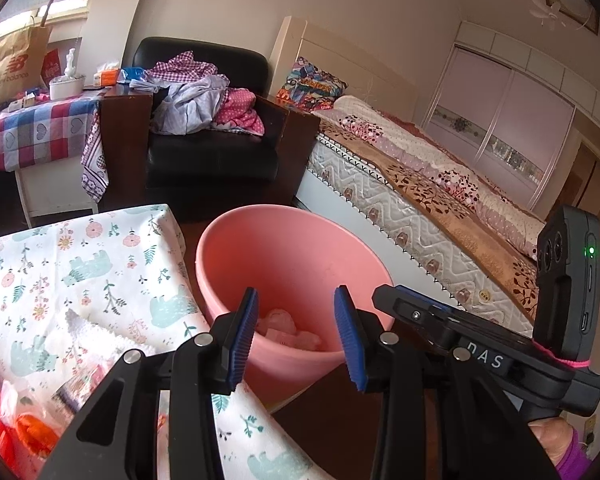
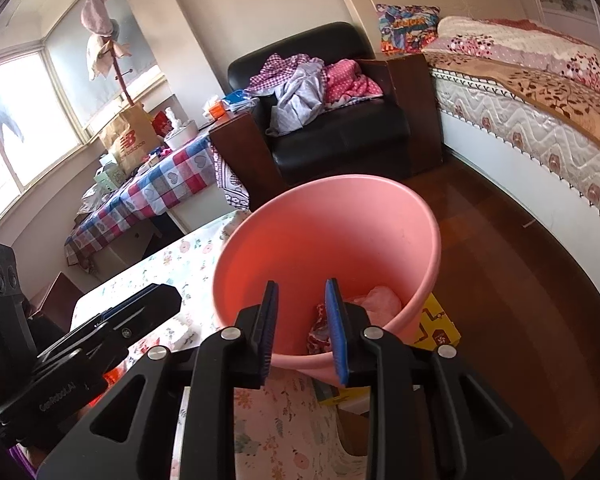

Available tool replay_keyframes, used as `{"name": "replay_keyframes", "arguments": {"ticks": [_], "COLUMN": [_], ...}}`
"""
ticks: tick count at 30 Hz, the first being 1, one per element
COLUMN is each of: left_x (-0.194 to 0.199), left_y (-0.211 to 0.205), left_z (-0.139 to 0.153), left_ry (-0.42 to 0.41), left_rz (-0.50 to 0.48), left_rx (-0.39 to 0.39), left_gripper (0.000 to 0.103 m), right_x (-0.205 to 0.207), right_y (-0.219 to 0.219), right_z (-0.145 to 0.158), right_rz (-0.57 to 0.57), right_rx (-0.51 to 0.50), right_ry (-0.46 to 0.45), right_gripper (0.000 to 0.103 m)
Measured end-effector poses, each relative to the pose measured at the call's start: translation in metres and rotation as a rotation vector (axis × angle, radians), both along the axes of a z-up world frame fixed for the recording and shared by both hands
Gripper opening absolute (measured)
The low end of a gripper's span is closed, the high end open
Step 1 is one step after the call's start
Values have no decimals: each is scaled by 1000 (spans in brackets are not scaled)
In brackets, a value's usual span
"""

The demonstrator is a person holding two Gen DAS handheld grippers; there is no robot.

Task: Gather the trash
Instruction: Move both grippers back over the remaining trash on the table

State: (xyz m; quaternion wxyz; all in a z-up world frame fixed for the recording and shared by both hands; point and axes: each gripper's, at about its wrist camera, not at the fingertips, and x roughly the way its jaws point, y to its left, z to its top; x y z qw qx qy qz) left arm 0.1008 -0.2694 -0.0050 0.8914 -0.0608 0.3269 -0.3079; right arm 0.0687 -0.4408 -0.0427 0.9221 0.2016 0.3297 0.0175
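A pink bucket [image 1: 292, 248] [image 2: 332, 232] stands on the floor beside a table with a floral cloth [image 1: 80, 272] [image 2: 180, 264]. Pale crumpled trash [image 1: 284, 328] lies at its bottom, as do a pinkish wad [image 2: 380, 300] and a red patterned wrapper [image 2: 320, 328]. My left gripper [image 1: 297, 290] hangs over the bucket's mouth, open, with nothing between its blue pads. Beside it over the near rim, my right gripper [image 2: 301, 282] has its jaws a little apart and holds nothing. Red and orange wrappers [image 1: 28, 428] lie on the cloth at lower left.
A yellow box [image 2: 440, 328] sits on the floor against the bucket. Behind it are a black armchair [image 1: 208, 140] piled with clothes, a bed [image 1: 420, 184] along the right, and a table with a checked cloth [image 1: 32, 128] bearing bags and boxes. Dark wooden floor [image 2: 520, 280] lies right of the bucket.
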Motion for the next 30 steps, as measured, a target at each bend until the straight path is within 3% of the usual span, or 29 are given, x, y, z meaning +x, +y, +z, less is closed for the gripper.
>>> {"name": "replay_keyframes", "arguments": {"ticks": [16, 28, 30], "left_x": [-55, -95, -98], "left_y": [62, 96, 101], "left_z": [21, 49, 52], "left_ry": [-53, -123, -127], "left_rz": [68, 59, 51], "left_rx": [-5, -34, -40], "left_gripper": [39, 39, 45], "right_x": [-32, -63, -62], "right_y": [48, 75, 81], "right_z": [29, 56, 57], "right_rz": [88, 119, 135], "right_rx": [-56, -79, -90], "right_ry": [-39, -89, -87], "right_gripper": [25, 25, 25]}}
